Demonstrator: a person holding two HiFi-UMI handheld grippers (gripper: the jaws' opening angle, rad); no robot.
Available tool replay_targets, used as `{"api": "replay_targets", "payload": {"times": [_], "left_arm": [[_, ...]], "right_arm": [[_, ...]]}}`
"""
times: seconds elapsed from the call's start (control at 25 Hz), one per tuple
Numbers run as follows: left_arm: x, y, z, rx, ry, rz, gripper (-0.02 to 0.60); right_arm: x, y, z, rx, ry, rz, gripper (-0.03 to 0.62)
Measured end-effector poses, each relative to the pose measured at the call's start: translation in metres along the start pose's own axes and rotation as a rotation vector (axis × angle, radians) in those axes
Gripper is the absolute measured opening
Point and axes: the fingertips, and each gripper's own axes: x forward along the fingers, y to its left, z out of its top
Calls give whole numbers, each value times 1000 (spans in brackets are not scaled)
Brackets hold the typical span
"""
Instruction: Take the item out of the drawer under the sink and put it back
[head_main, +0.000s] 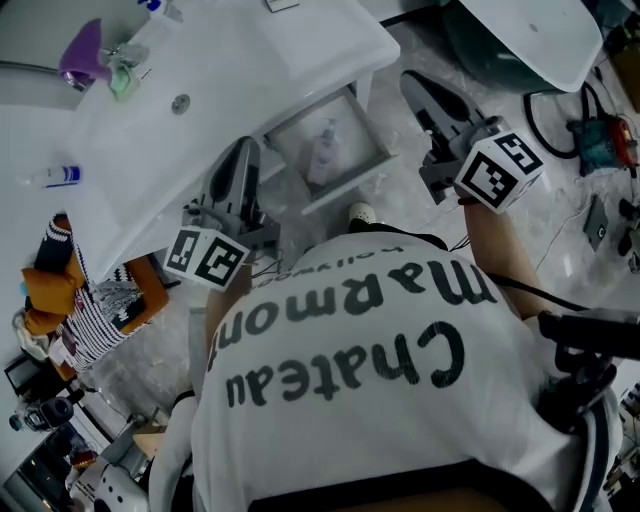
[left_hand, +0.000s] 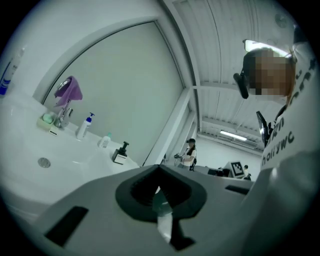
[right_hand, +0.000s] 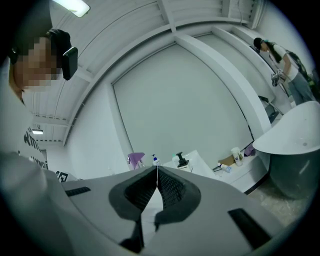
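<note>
Head view: bottle (head_main: 324, 152) in open drawer (head_main: 352, 184) under sink (head_main: 250, 60)

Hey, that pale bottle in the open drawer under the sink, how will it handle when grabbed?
The bottle looks like smooth plastic, so probably stiff but slippery. Its rounded body may roll if nudged in the drawer. Likely light, though its fill level is not visible.

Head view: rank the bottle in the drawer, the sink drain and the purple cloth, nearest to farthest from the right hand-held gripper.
1. Bottle: in the open drawer, just down-left of the right hand-held gripper.
2. Drain: in the sink, well to the left.
3. Purple cloth: far top-left corner.
</note>
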Motion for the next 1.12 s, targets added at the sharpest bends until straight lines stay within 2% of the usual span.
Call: {"api": "replay_targets", "payload": {"times": [0.12,0.2,0.32,0.48,0.6,0.8,0.96,1.12], "left_arm": [[7,5,-14,-11,30,19,9],[16,7,-27,20,78,20,9],[27,3,-49,89,164,2,9],[46,8,-82,235,250,33,9],[58,13,-109,214,327,29,9],[66,26,-168,232,530,36,9],[80,41,-204,264,622,38,9],[99,55,-234,285,675,48,9]], "right_arm": [[1,-8,-11,16,10,-6,12],[1,-14,-18,27,16,-13,12],[-6,-27,-37,66,25,-41,12],[-9,-49,-57,113,52,-59,12],[-11,-60,-72,137,69,-76,12],[-17,-70,-114,202,129,-93,12],[-22,-81,-152,247,185,-106,12],[-25,-100,-183,290,225,-125,12]]}}
